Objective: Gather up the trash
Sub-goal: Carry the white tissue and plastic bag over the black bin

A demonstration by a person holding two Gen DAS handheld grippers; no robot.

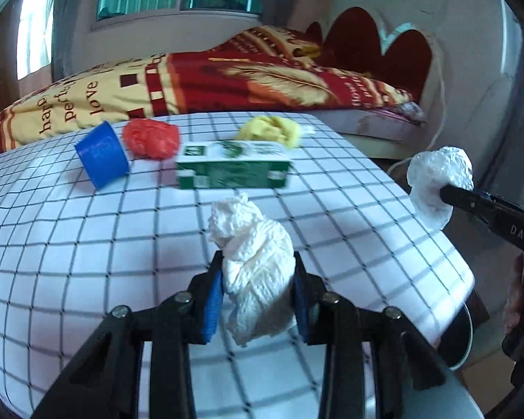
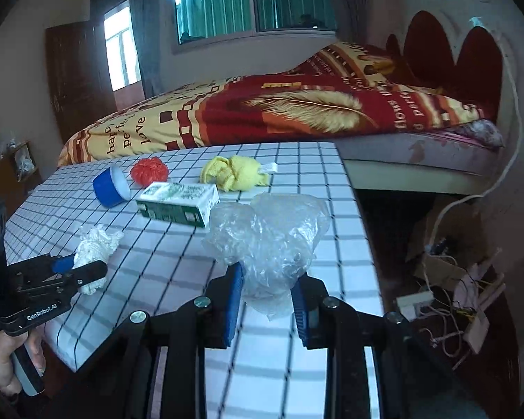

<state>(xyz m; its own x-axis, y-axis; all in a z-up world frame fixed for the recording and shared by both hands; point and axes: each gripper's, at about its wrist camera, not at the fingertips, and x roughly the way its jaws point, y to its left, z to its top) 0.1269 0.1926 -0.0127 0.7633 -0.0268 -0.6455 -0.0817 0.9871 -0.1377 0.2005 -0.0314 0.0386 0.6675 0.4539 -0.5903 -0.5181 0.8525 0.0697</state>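
My left gripper (image 1: 258, 279) is shut on a crumpled white paper tissue (image 1: 255, 265) and holds it above the checked table (image 1: 87, 244). It also shows in the right wrist view (image 2: 94, 269), with the tissue (image 2: 94, 248). My right gripper (image 2: 267, 286) is shut on a crumpled clear plastic bag (image 2: 269, 241) near the table's right edge; the bag shows in the left wrist view (image 1: 436, 181). On the table lie a green-and-white carton (image 2: 178, 204), a blue cup on its side (image 2: 110, 186), a red crumpled ball (image 2: 149, 171) and a yellow cloth (image 2: 234, 173).
A bed with a red and yellow quilt (image 2: 279, 111) stands behind the table. Cables and cardboard (image 2: 454, 279) lie on the floor to the right. A round rim (image 1: 461, 335) shows below the table's right edge in the left wrist view.
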